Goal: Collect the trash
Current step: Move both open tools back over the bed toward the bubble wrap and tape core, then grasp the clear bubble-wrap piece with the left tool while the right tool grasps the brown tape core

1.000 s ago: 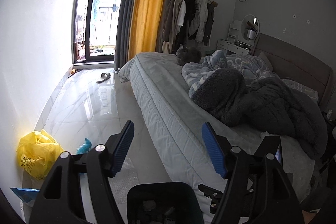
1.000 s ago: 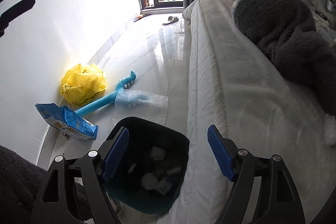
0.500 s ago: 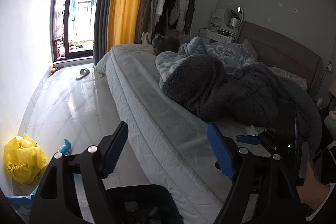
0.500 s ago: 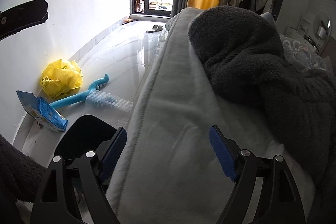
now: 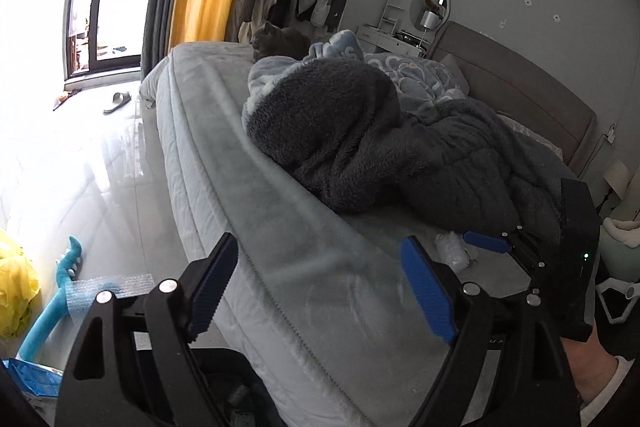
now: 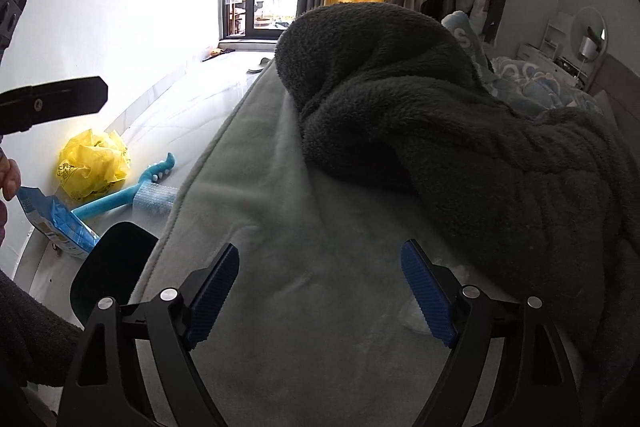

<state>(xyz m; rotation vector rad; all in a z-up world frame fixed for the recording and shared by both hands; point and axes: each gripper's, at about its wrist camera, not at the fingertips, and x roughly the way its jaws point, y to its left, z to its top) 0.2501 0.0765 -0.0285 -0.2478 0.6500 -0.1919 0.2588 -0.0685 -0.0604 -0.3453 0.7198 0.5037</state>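
a crumpled clear plastic scrap (image 5: 452,250) is lying on the grey bed (image 5: 304,239) beside the dark fleece blanket (image 5: 360,143); the right gripper (image 6: 320,291) is hovering close, spread wide; the left gripper (image 5: 320,291) is gaping, holding nothing.

grippers: 2 (image 5: 320,287) (image 6: 320,287) | yellow bag: 1 (image 6: 94,163) | slipper: 1 (image 5: 117,101) | cat: 1 (image 5: 280,43)
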